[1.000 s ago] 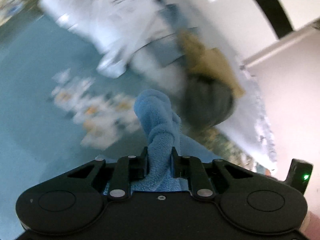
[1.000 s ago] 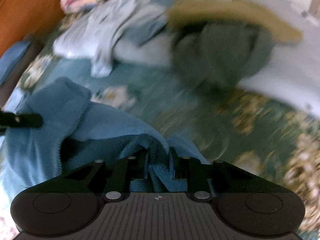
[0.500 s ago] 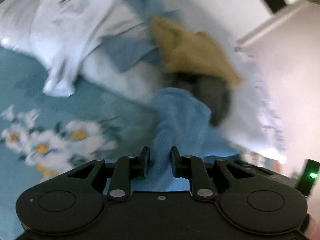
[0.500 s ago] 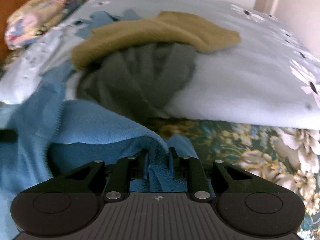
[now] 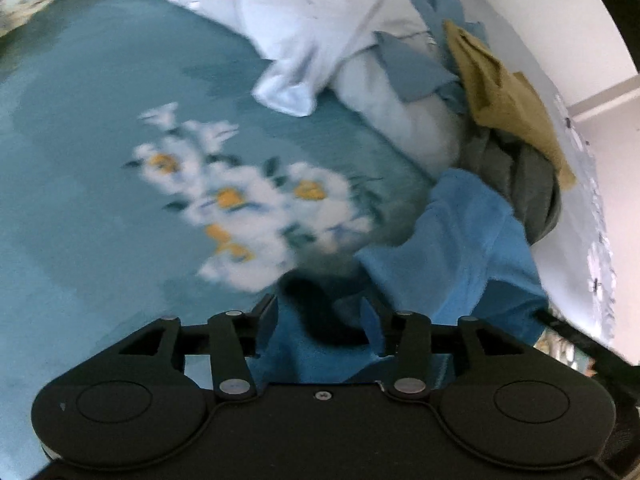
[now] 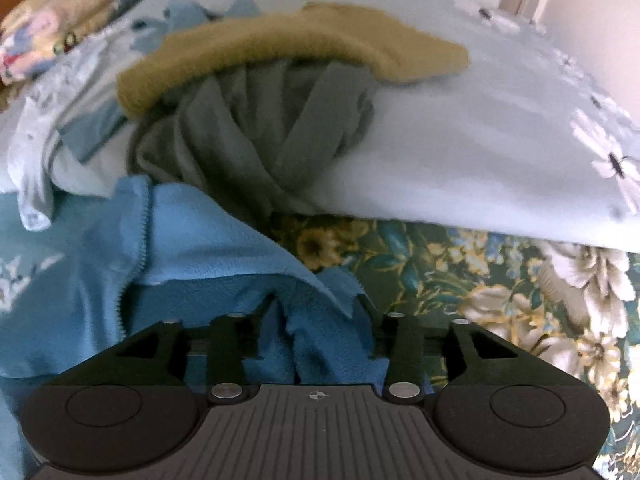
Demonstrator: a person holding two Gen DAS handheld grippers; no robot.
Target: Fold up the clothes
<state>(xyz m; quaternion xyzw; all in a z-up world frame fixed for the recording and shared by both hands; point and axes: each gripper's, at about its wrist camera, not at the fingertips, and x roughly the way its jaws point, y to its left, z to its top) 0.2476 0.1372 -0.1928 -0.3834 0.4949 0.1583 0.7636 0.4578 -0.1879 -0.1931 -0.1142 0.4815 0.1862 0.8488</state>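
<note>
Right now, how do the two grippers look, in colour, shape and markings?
Both are matt black, with a wide rounded body bearing a round disc on each side, and silver rivets on the linkage bars that carry the two fingers. The left gripper has a smooth body with one small screw at its centre. The right gripper has a grey ribbed body with a small crosshair mark.
</note>
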